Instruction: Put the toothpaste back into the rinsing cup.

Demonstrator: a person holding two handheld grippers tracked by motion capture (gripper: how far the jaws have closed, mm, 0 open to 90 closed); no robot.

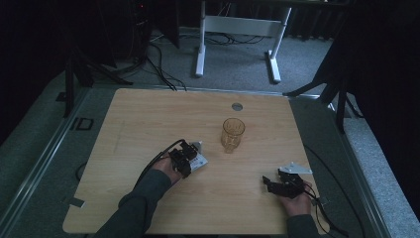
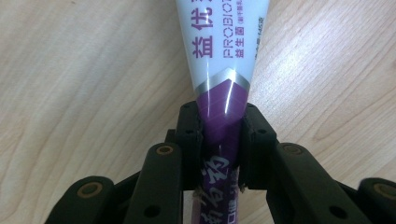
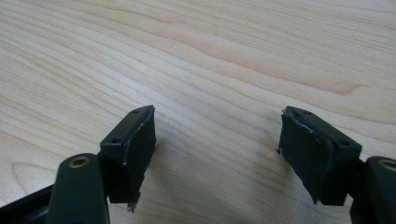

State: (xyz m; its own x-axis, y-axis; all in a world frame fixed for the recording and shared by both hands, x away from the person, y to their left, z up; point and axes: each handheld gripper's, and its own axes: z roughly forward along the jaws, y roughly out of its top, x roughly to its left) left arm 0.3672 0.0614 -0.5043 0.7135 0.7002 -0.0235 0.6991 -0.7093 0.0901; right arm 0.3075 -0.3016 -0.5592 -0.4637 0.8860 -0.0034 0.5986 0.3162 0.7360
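Item: white and purple tube (image 2: 219,70), lying flat on wooden table (image 1: 148,119), near-left of centre. Left gripper (image 2: 219,144) is clamping its jaws on the tube's purple end, w/ pads pressing both sides; printed white part is pointing away from the gripper. Left hand (image 1: 166,173) is holding that gripper low on the table. Amber glass (image 1: 233,134) is standing upright, just right of and beyond the tube, apart from it. Right gripper (image 3: 217,149) is resting near-right, jaws standing apart w/ bare wood between them, well apart from tube and glass.

An amber glass (image 1: 233,134) stands upright on the wooden table (image 1: 148,119); a white desk frame (image 1: 237,29) behind.
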